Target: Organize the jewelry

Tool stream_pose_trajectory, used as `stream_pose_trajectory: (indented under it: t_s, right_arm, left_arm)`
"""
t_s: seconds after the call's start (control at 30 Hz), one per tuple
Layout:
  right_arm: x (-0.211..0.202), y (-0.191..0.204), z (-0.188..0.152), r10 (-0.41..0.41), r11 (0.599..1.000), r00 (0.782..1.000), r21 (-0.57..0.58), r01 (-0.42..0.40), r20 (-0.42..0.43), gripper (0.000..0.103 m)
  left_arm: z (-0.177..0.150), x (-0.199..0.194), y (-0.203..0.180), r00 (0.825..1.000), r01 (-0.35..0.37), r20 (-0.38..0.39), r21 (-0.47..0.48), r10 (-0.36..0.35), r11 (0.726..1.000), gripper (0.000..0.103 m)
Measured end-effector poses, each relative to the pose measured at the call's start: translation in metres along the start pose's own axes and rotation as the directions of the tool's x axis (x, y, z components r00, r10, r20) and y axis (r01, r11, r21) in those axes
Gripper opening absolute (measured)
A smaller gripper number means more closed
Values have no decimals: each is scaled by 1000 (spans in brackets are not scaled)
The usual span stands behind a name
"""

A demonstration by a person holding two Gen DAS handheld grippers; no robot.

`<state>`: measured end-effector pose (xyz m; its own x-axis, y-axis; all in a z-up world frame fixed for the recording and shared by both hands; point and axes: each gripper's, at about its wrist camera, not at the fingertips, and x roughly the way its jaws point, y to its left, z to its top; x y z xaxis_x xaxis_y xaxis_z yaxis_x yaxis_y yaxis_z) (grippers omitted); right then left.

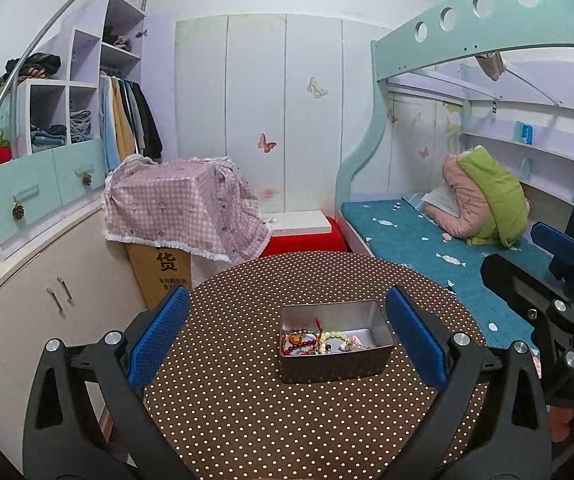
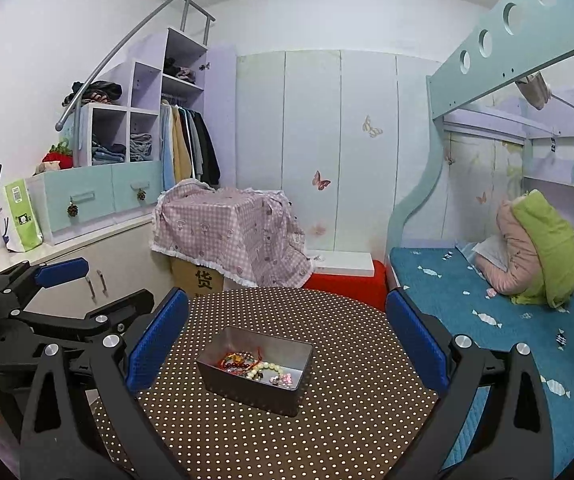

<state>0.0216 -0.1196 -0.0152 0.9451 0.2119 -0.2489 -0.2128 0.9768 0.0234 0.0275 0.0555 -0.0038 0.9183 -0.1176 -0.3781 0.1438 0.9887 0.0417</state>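
A silver metal tin (image 1: 373,320) stands on a round table with a brown polka-dot cloth (image 1: 247,420). Inside lie several bracelets (image 1: 319,342): red beads, cream beads, a red cord. The tin also shows in the right wrist view (image 2: 247,390), with the bracelets (image 2: 257,368) inside. My left gripper (image 1: 287,336) is open and empty, held above the table, its blue pads either side of the tin. My right gripper (image 2: 287,344) is open and empty, likewise above the table. Each gripper shows at the edge of the other's view.
A bed with a teal cover (image 1: 427,240) and pillows lies to the right of the table. A cardboard box under a pink checked cloth (image 1: 179,204) and a red stool (image 1: 303,242) stand behind it. A cabinet (image 1: 47,280) runs along the left.
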Motion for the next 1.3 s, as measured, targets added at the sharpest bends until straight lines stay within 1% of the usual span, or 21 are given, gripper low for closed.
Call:
stream_pose_trajectory:
  t_s: [0.3,1.3]
  right_arm:
    - [0,3,-3,9,1000,1000,6,-9,-18,95]
    - [-3,5,-3,-4,1000,1000,10,4,-17,95]
  left_arm:
    - [-4,2,2,1000,-2,-18,-8,1,1000,98]
    - [-1,0,-1,1000,-15,-20,-5,15,1000,98]
